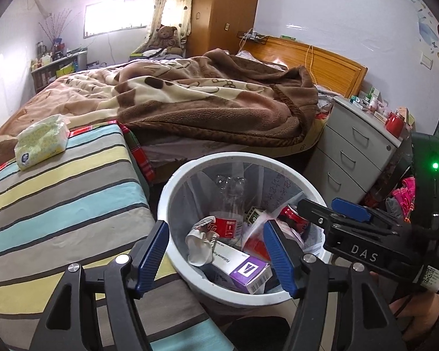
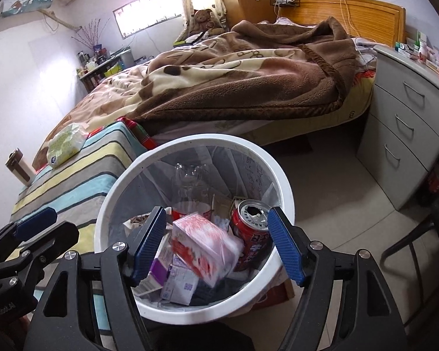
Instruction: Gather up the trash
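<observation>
Both grippers, left gripper (image 1: 216, 256) and right gripper (image 2: 216, 244), hang with jaws released, empty, over white bin (image 2: 190, 146); piled trash risks spilling if nudged.

floor (image 2: 330, 181): pale tiles, white bin (image 2: 281, 175) standing on it, grey drawer unit (image 2: 401, 152) too | striped bench (image 1: 58, 204) next to bin: green tissue pack (image 1: 41, 143) on top | bed (image 1: 149, 146): brown blanket (image 1: 219, 108) all rumpled, teddy (image 1: 166, 36) at far end
</observation>
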